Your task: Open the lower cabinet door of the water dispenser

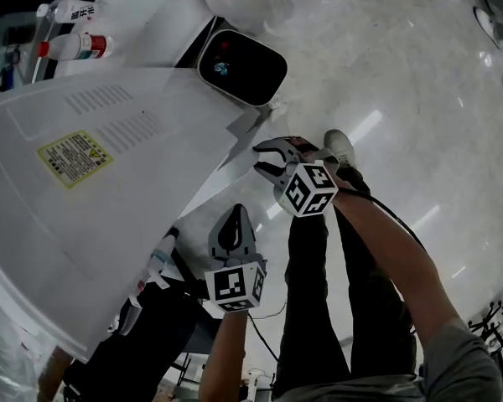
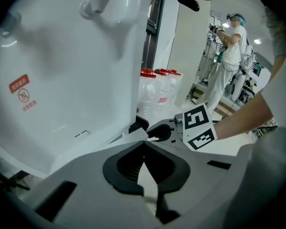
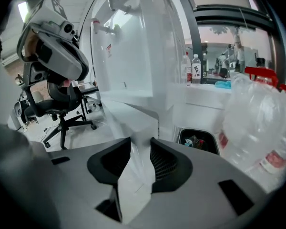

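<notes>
My right gripper (image 1: 261,159), forearm extended and pitched downward, has its fingers (image 3: 169,163) clamped on the lower cabinet door (image 1: 226,170) edge. My left gripper (image 1: 234,216) is fully closed and empty.

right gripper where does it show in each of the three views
head view: right gripper at centre, jaws pointing left.
left gripper view: right of centre, marker cube facing the camera.
right gripper view: its own jaws, bottom centre.
shared landmark: the white cabinet door between its jaws.
</notes>
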`<state>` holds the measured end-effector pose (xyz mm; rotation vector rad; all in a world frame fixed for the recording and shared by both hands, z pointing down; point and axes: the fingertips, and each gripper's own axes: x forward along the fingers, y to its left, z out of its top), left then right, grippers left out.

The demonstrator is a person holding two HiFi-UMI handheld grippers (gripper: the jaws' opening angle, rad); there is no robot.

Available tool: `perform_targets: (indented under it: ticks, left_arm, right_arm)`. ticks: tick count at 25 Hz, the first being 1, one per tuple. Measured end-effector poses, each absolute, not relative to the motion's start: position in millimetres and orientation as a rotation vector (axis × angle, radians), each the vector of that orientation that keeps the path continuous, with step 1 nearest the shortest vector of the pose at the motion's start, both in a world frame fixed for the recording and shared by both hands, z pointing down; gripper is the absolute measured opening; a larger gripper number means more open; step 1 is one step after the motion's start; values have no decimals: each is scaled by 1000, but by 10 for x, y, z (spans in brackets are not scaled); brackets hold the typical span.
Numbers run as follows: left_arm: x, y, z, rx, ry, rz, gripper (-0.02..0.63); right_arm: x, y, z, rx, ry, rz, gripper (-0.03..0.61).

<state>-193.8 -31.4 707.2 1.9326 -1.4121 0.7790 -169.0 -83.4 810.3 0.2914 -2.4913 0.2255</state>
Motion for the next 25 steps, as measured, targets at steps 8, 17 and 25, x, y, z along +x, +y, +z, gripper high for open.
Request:
perform_targets:
  ticks: [8,17,25]
  left_arm:
    - [-1815,-109,7182,2222,-1170,1137,13]
    - [-1753,136,7569,2435,-656,1742,125]
    - [-1726,341,7948,2405,-307,2173,176]
  right_arm:
    - [-1561,-467,8092,391,-2469,276,130]
    - [-1464,-7,8082,505,-2455,386,130]
    - [-1419,273,8074,481,-2481,419,130]
